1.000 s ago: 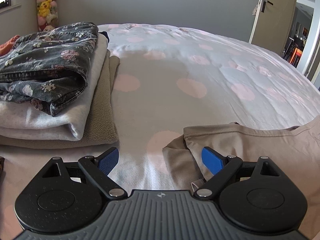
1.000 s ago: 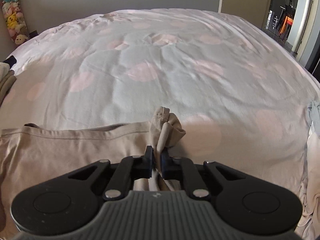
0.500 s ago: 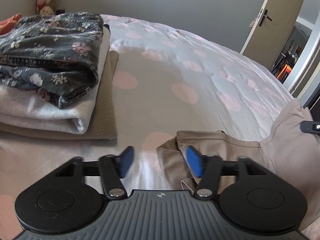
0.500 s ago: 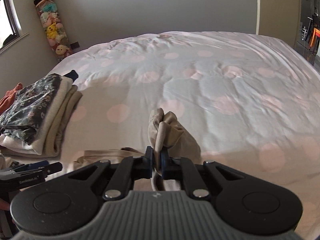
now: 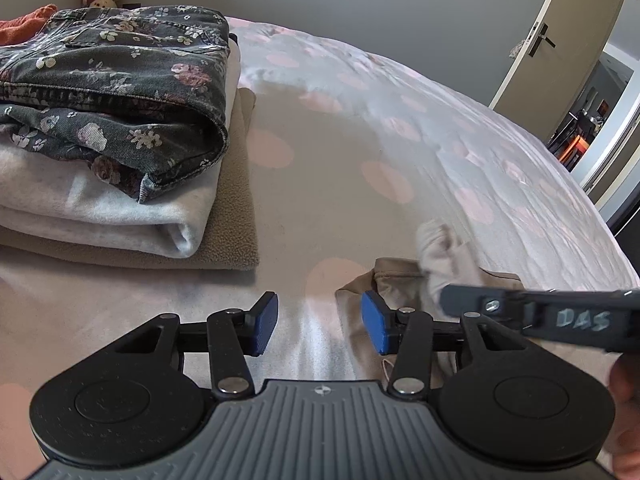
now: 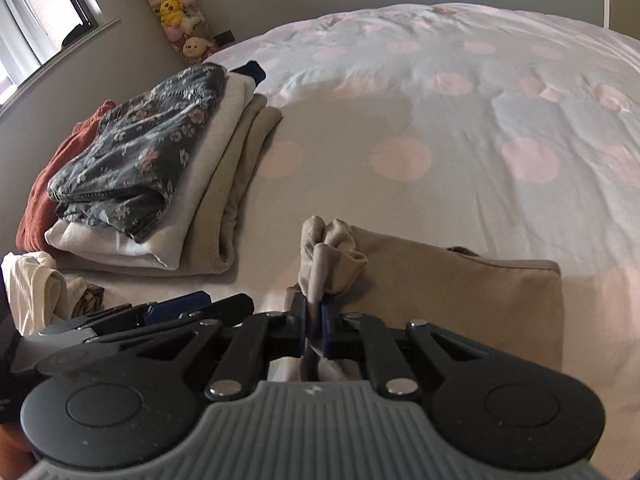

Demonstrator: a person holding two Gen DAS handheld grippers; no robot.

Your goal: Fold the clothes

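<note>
A beige garment (image 6: pixel 460 292) lies folded over on the dotted bedspread (image 6: pixel 460 128). My right gripper (image 6: pixel 314 316) is shut on a bunched beige corner of it and holds that corner over the garment's left end. In the left wrist view the right gripper (image 5: pixel 448 300) reaches in from the right, gripping the beige cloth (image 5: pixel 444 256). My left gripper (image 5: pixel 318 324) is open and empty, low over the bed; its right pad (image 5: pixel 374 322) is at the garment's left edge (image 5: pixel 360 284).
A stack of folded clothes (image 5: pixel 112 120) with a dark floral piece on top sits to the left; it also shows in the right wrist view (image 6: pixel 152 172). An orange garment (image 6: pixel 44 196) and white cloth (image 6: pixel 32 292) lie beside it. A door (image 5: pixel 556 40) stands open at right.
My right gripper has carried the beige corner leftward across the garment, folding it over, and now reaches beside my left gripper. My left gripper stays open and has swung slightly left.
</note>
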